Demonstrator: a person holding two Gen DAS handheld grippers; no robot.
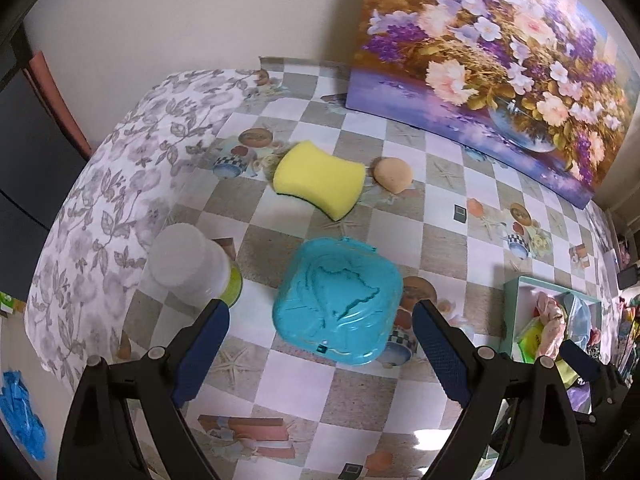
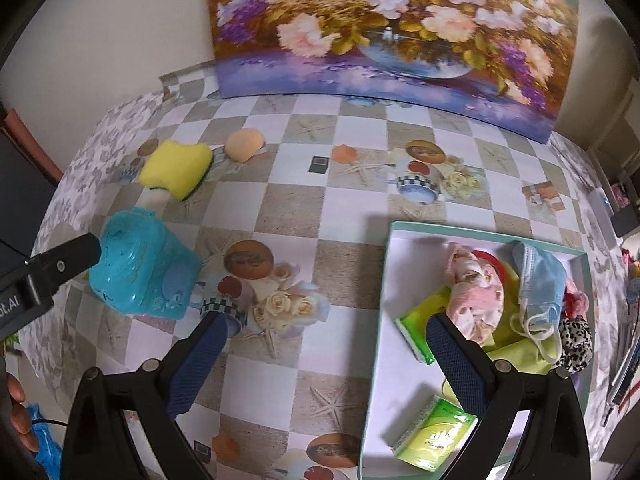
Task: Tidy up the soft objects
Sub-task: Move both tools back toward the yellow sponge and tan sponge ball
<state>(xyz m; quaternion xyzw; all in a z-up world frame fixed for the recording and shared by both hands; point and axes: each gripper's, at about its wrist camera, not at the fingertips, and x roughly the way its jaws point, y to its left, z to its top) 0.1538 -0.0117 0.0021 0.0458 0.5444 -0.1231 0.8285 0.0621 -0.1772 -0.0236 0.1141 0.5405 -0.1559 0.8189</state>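
Observation:
A yellow sponge (image 1: 318, 178) and a small peach puff (image 1: 393, 175) lie on the checkered table, far from my left gripper (image 1: 320, 316), which is open and empty above a teal plastic box (image 1: 338, 300). In the right wrist view the sponge (image 2: 176, 168) and puff (image 2: 244, 143) are at the far left. My right gripper (image 2: 327, 330) is open and empty at the left rim of a pale green tray (image 2: 380, 280). The tray holds a pink cloth (image 2: 476, 292), a blue face mask (image 2: 540, 280), green tissue packs (image 2: 434, 434) and a leopard scrunchie (image 2: 576, 340).
A white-capped bottle (image 1: 188, 268) stands left of the teal box. A flower painting (image 1: 500, 60) leans on the wall at the table's back. The table's left edge has a grey floral cloth (image 1: 100, 200). The left gripper's arm (image 2: 48, 276) shows at left in the right wrist view.

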